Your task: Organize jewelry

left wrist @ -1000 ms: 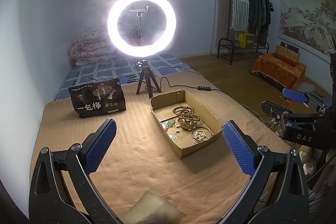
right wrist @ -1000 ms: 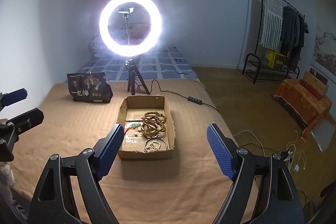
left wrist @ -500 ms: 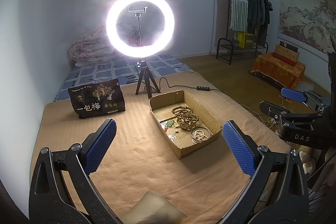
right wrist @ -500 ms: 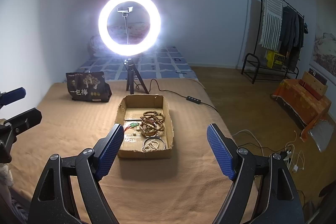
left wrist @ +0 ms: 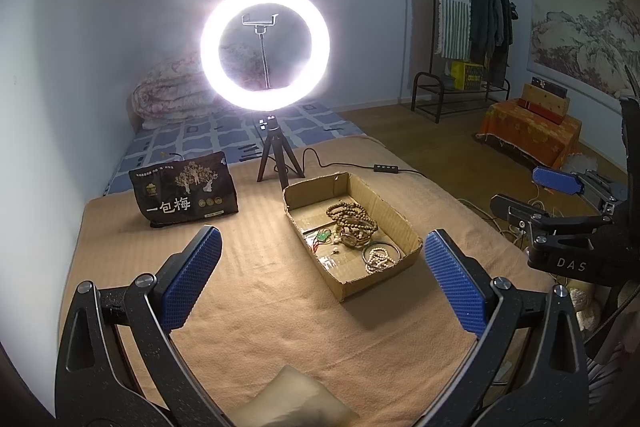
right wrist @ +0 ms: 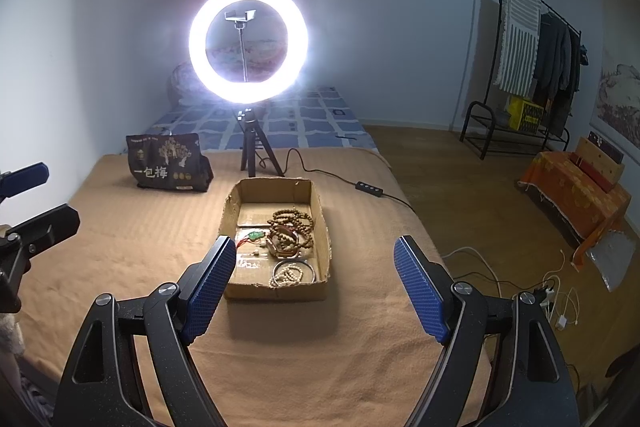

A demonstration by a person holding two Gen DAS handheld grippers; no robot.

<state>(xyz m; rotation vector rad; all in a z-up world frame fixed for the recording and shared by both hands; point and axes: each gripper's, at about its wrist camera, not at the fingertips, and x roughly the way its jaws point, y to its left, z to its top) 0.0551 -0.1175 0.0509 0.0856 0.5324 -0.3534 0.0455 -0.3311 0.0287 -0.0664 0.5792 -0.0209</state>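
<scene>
Resting on the tan blanket (left wrist: 248,307) of the bed: shallow open brown cardboard box (left wrist: 404,223), chosen as landmark. Inside the box, all jewelry: heap of brown wooden bead strands (left wrist: 352,217) near the centre; small green pendant on red cord (left wrist: 323,235) just beside the heap, toward the black bag side; thin dark bangle (left wrist: 394,247) ringing a coil of pale cream beads (left wrist: 378,259) at the near end. Some tiny pieces by the pendant, too small to identify.

Beyond the box's far end: black tripod (left wrist: 276,163) carrying a lit white ring light (left wrist: 265,49), black cable with inline switch (left wrist: 386,169) trailing past the box. Left of the box, well apart: black snack bag with white Chinese characters (left wrist: 185,195), upright.

Left gripper (left wrist: 320,279): blue-padded jaws spread wide, nothing between them, held above the blanket on the near side of the box, clear of it. Right gripper (right wrist: 312,291): jaws likewise wide apart and empty, box's near end framed between them in its own view, no contact. Also visible right of the box from the left wrist view.
</scene>
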